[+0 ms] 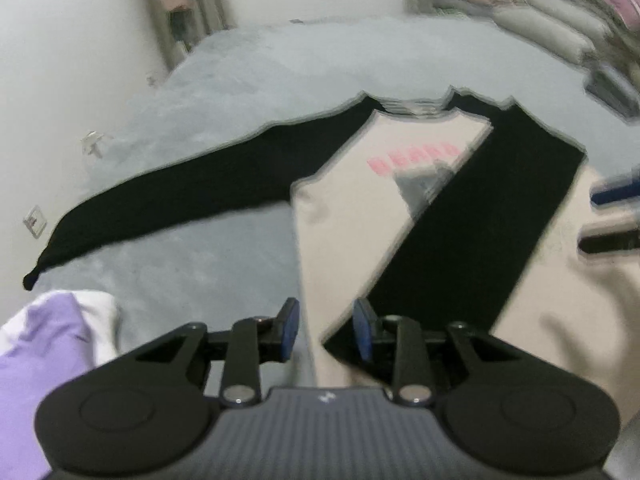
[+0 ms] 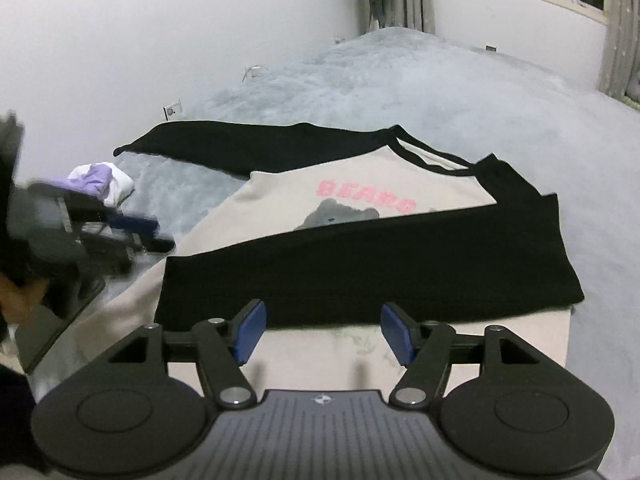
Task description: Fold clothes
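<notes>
On the grey blanket (image 2: 400, 92) a cream raglan shirt (image 2: 280, 192) with black sleeves is being folded: the right-hand black sleeve (image 2: 360, 272) is lying crosswise over the shirt's chest, partly covering the pink lettering (image 2: 364, 196), while the other sleeve (image 2: 240, 144) is still stretched out flat, away from the shirt's body towards the wall. The sleeve-folding step is judged half done; the next move is calling for the outstretched sleeve to be gripped near its cuff (image 1: 32, 278) and carried across the shirt's body. Beyond the shirt's left edge a purple and white garment (image 2: 100, 180) is lying in a heap. The right gripper (image 2: 320, 332) is being held just above the shirt's hem, tilted downward, jaws spread wide with nothing between them. The left gripper (image 1: 326, 328) is being held over the shirt's left edge, likewise tilted down, jaws parted narrowly and pressing on nothing.
</notes>
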{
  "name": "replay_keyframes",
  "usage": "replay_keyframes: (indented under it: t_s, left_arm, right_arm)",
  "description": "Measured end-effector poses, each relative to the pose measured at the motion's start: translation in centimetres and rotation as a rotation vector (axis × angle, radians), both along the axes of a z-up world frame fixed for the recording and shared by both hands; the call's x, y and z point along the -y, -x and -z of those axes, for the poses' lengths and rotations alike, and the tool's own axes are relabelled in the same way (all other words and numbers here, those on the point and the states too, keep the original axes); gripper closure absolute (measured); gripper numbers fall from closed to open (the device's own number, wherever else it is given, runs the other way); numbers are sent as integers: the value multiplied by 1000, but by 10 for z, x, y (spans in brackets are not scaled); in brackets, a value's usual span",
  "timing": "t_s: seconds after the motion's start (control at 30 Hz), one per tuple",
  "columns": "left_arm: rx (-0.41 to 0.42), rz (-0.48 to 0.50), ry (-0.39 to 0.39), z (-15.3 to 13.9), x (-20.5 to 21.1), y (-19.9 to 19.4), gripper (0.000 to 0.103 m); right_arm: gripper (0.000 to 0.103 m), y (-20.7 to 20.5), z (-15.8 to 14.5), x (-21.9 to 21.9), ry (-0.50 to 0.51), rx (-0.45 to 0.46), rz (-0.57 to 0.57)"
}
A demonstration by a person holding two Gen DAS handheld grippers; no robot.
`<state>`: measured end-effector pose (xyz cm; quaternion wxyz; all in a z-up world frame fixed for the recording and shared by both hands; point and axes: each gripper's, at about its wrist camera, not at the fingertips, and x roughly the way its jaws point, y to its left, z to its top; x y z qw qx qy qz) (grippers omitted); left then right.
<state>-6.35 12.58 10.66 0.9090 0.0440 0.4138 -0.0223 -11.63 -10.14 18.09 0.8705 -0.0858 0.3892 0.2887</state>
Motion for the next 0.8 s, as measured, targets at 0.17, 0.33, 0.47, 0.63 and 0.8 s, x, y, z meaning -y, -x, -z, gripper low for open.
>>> replay_keyframes:
  t_s: [0.17, 0.33, 0.47, 0.63, 0.8]
  left_arm:
    - [3, -197, 162, -17, -69, -23, 69]
    - [4, -467, 328, -28, -169, -45, 66]
    - [17, -659, 397, -40, -241, -63, 65]
    - [50, -780, 391, -54, -312, -83, 55]
    - [15, -875, 465, -27, -367, -100, 52]
  right_arm:
    - [39, -12, 13, -17, 24, -19, 7]
    - [39, -13, 16, -33, 53, 0, -40]
    - [39, -20, 14, -34, -14, -14, -18]
    - [38, -25, 20, -33, -2, -37, -5]
    - [38, -32, 25, -35, -39, -69, 15]
